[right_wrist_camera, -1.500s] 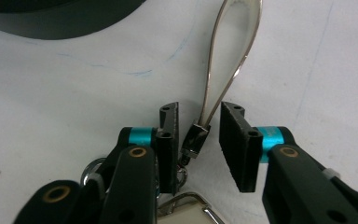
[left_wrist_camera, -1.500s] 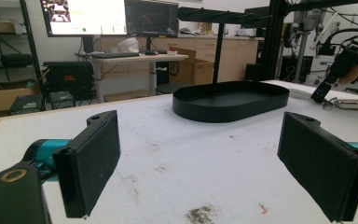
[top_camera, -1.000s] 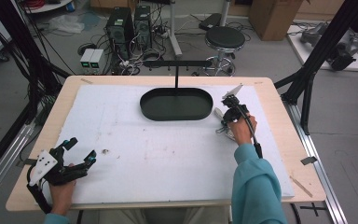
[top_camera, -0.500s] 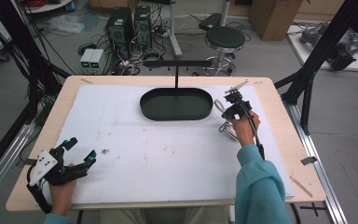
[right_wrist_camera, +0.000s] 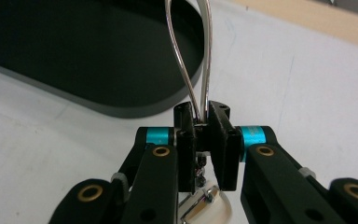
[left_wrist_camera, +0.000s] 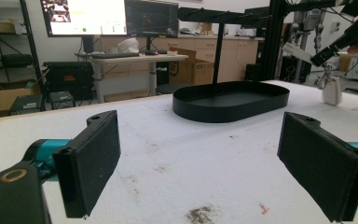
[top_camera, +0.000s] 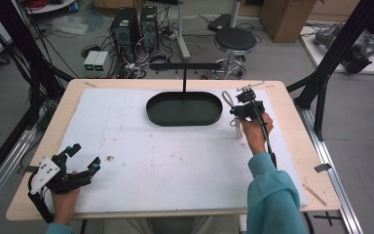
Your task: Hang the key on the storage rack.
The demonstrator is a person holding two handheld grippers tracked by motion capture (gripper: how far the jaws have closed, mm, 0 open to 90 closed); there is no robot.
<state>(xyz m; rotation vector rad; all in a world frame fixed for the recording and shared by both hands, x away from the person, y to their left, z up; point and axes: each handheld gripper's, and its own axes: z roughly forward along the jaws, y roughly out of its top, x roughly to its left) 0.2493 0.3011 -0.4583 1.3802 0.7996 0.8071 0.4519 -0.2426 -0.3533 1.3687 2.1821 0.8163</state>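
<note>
High view first: against the shallow black oval metal tray [top_camera: 184,108], the right gripper [top_camera: 238,113] has drifted a little farther from the tray's right end over the last second and turned in the hand. The thin silver wire loop [right_wrist_camera: 209,56] now stands up above the jaws, and the small cream-white rounded body [left_wrist_camera: 332,91] hangs below them. Seen from the left gripper view, that body looks just clear of, or barely resting on, the white foam sheet [top_camera: 175,161]; the angle is too low to say which. I judge the piece has been picked up and turned hook-up, ready to go onto the slim black crossbar [top_camera: 185,66] that rises on a post from the tray's far side.

The right jaws are clenched on the base of the loop, their matte black pads pinching the glossy, springy-looking wire where its two strands meet, right of the tray. The loop is smooth and narrow, so it could twist in the pads.

The left gripper [top_camera: 85,155] rests well to the tray's near left, jaws spread wide and holding nothing. The foam sheet is slightly rough and speckled with dark marks.
</note>
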